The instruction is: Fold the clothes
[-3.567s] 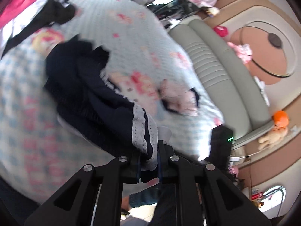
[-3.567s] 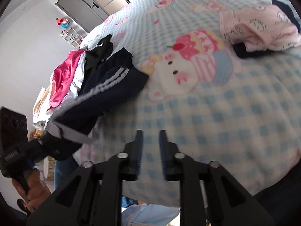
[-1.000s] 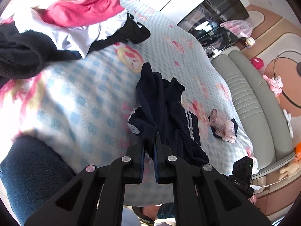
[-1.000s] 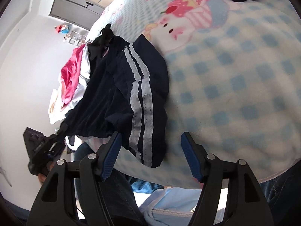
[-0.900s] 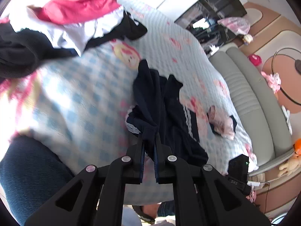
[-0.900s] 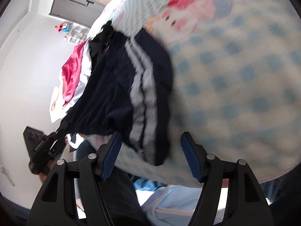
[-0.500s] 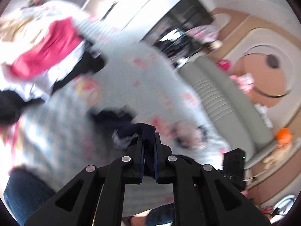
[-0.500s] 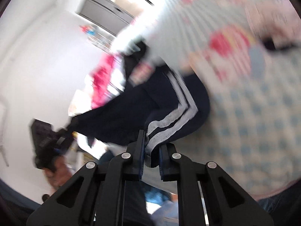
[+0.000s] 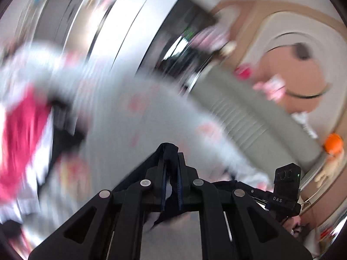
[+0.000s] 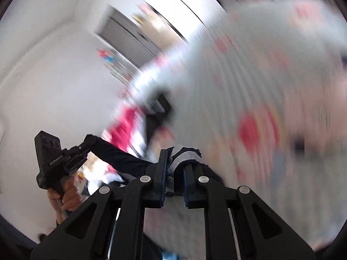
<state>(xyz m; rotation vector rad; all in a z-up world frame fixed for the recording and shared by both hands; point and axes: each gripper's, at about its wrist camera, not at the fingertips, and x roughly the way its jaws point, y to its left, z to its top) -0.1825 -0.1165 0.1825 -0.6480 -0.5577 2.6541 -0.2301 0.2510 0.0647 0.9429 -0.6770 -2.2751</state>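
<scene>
Both views are heavily motion-blurred. A navy garment with white side stripes (image 10: 121, 158) hangs stretched in the air between my two grippers. My left gripper (image 9: 171, 151) is shut on a dark navy fold of it that sticks up between the fingers. My right gripper (image 10: 175, 153) is shut on the white-striped edge (image 10: 186, 156). The right wrist view also catches the left gripper (image 10: 86, 143) at lower left, held by a hand (image 10: 67, 197). The right gripper's body (image 9: 286, 186) appears at lower right in the left wrist view. Most of the garment is hidden below the fingers.
A bed with a blue checked, pink-patterned cover (image 9: 134, 112) lies ahead. A heap of red, white and black clothes (image 9: 19, 130) sits on its left part. A grey padded headboard (image 9: 256, 117) runs along the right. A grey cabinet (image 10: 125, 36) stands by the white wall.
The right gripper, open a second ago, has shut on the striped edge. Both grippers have swung upward, lifting the garment off the bed; the views now point at the wall and the bed's far end.
</scene>
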